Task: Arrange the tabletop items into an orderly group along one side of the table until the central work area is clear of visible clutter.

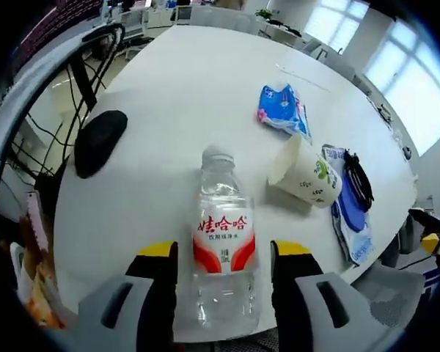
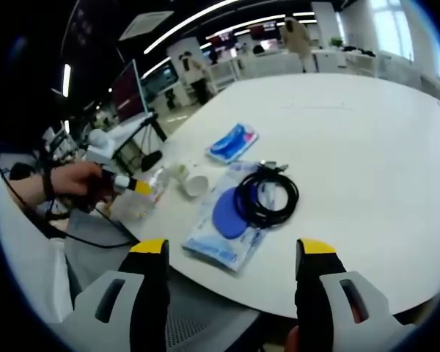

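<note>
A clear water bottle (image 1: 221, 220) with a red and white label stands on the white table (image 1: 183, 81), between the jaws of my left gripper (image 1: 224, 251). The jaws are open, with a narrow gap on each side of the bottle. To its right a paper cup (image 1: 306, 174) lies on its side. Beyond the cup lies a blue snack packet (image 1: 282, 108). A blue pouch (image 2: 224, 227) with a coiled black cable (image 2: 268, 194) on it lies at the table edge. My right gripper (image 2: 233, 253) hangs open just before that pouch, holding nothing. A hand (image 2: 73, 183) holds the left gripper (image 2: 128, 185) by the bottle (image 2: 143, 198).
A black mouse (image 1: 99, 139) rests near the table's left edge. Past the edge are cables and a desk frame (image 1: 81, 66). A grey chair (image 2: 198, 323) sits below the near edge. The wide far part of the table (image 2: 352, 117) is bare. People stand at the back of the room.
</note>
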### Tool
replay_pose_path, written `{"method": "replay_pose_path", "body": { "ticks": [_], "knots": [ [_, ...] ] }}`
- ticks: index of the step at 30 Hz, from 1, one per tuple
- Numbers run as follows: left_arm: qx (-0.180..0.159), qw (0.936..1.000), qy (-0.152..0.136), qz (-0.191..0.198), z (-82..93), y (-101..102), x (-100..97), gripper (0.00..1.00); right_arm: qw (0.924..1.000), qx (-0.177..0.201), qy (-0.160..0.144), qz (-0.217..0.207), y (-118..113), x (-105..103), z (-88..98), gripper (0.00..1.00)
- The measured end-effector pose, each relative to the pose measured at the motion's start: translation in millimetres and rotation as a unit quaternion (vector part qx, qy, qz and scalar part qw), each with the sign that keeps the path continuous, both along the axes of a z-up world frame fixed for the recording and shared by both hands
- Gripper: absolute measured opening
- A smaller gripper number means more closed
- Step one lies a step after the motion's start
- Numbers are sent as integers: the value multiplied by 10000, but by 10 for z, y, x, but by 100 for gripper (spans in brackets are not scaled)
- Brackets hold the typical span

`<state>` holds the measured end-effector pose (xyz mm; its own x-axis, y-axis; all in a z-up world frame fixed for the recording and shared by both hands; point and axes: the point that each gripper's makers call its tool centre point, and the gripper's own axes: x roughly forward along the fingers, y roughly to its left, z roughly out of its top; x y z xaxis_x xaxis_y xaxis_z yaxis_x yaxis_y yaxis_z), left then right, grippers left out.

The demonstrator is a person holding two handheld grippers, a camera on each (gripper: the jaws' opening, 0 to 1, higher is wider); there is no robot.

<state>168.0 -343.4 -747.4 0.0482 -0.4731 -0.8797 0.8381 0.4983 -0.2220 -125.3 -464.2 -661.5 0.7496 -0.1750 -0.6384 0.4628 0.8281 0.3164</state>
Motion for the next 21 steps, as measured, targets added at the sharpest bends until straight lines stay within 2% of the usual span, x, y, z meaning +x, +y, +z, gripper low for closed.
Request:
{"method": "replay_pose_path", "body": {
  "ticks": [2, 8, 12, 16, 17, 18, 19, 21],
  "knots": [
    [45, 10000, 47, -14, -16, -45, -2, 56, 10000, -29, -17, -22, -23, -23, 34, 69],
    [280, 9995, 93, -95, -127, -95, 40, 58, 10000, -48, 27, -73, -71, -95, 37, 69],
    [363, 9991, 153, -146, -178, -117, 37, 66, 9999, -62, 43, -96, -88, -113, 52, 69],
    [391, 9990, 10, -206, -186, -146, 67, 61, 9999, -53, 47, -102, -97, -111, 47, 69],
    [369, 9991, -53, -197, -180, -157, 90, 56, 9999, -53, 53, -93, -94, -107, 45, 69],
    [346, 9992, -81, -208, -180, -162, 102, 43, 9999, -48, 51, -80, -89, -98, 46, 69],
    [183, 9998, -33, 11, -158, -211, 81, 42, 10000, -47, 50, -71, -86, -91, 48, 69],
    [249, 9996, -72, -120, -145, -212, 51, 41, 10000, -53, 45, -59, -85, -79, 53, 68]
  ]
}}
